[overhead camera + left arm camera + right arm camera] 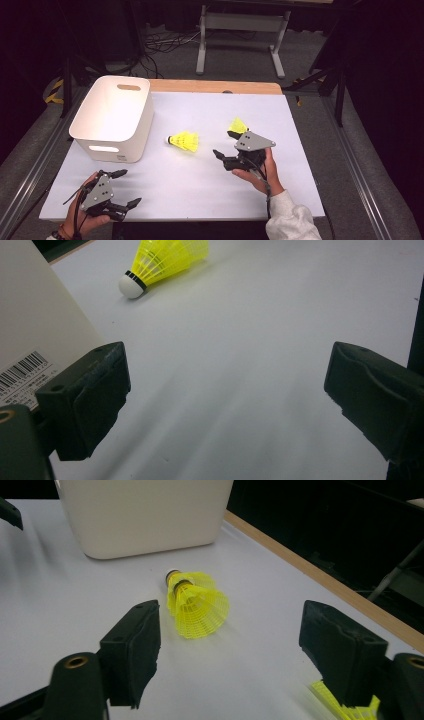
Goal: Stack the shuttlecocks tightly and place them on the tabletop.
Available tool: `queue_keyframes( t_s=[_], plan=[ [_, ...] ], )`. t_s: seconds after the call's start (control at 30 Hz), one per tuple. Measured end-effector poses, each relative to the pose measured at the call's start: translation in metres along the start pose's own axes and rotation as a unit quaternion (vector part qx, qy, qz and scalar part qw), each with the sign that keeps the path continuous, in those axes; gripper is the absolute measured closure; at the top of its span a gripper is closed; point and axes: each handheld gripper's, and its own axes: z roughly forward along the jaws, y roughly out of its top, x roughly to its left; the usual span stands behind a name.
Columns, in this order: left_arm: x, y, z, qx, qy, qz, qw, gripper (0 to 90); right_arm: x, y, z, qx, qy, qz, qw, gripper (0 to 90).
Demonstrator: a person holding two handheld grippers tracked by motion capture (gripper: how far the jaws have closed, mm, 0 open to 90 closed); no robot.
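Right tongs [226, 159] | held released, nothing gripped | yellow shuttlecock [184, 141] laid on white bench [200, 185], between white bin [114, 117] and tongs | second shuttlecock [237, 126] just beside them | left tongs [125, 189] released.

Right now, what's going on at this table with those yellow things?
A person holds a two-fingered gripper in each hand over a white table. Two yellow shuttlecocks lie on it: one mid-table, another just beyond the right gripper. That gripper's fingers are open with nothing between them, pointing toward the middle shuttlecock. The left gripper rests open near the table's front edge. The white bin at the left looks empty.
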Motion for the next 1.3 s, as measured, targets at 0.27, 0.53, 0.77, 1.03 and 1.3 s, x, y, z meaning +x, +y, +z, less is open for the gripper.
queue_keyframes(
  t_s=[0.27, 0.53, 0.77, 1.03, 1.3],
  plan=[
    [0.000, 0.000, 0.000, -0.001, 0.002, 0.001, 1.0000, 5.4, 0.010, -0.007, -0.012, 0.008, -0.059, -0.014, 0.9981, 15.6],
    [-0.001, 0.001, 0.000, 0.001, 0.001, 0.004, 1.0000, 5.4, 0.021, -0.025, -0.021, 0.010, -0.077, -0.023, 0.9967, 14.9],
    [-0.001, 0.001, 0.000, 0.002, 0.003, 0.004, 1.0000, 5.4, 0.029, -0.039, -0.034, -0.005, -0.078, -0.037, 0.9963, 14.5],
    [-0.001, 0.001, 0.000, 0.001, 0.005, 0.004, 1.0000, 5.3, 0.032, -0.058, -0.046, -0.007, -0.081, -0.037, 0.9960, 14.1],
    [-0.001, 0.001, -0.001, -0.001, 0.007, 0.002, 1.0000, 5.0, 0.029, -0.080, -0.052, 0.012, -0.086, -0.018, 0.9960, 14.3]
  ],
)
